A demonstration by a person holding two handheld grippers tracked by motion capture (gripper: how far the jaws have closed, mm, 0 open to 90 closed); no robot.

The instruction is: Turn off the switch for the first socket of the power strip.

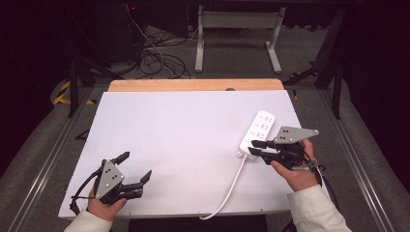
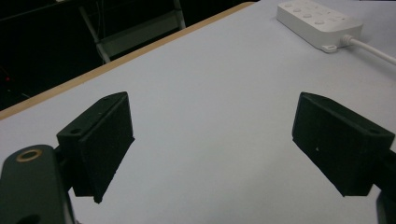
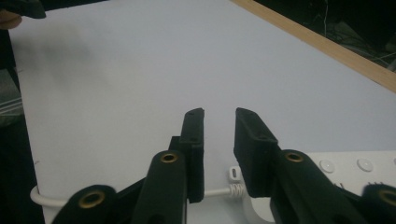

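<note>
The high view is looking forward and down from above the person's side, taking in the whole worktop. The left gripper view is riding low and close over the surface, facing toward the far wooden edge. The right gripper view is sitting just as near, facing across the worktop. All three are sharing the power strip.

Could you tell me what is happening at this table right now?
A person holds a gripper in each hand over a white table. The right gripper hovers at the cable end of a white power strip, jaws slightly apart and holding nothing; the strip's white cable trails off the near edge. The left gripper waits wide open over bare table near the front left corner.
</note>
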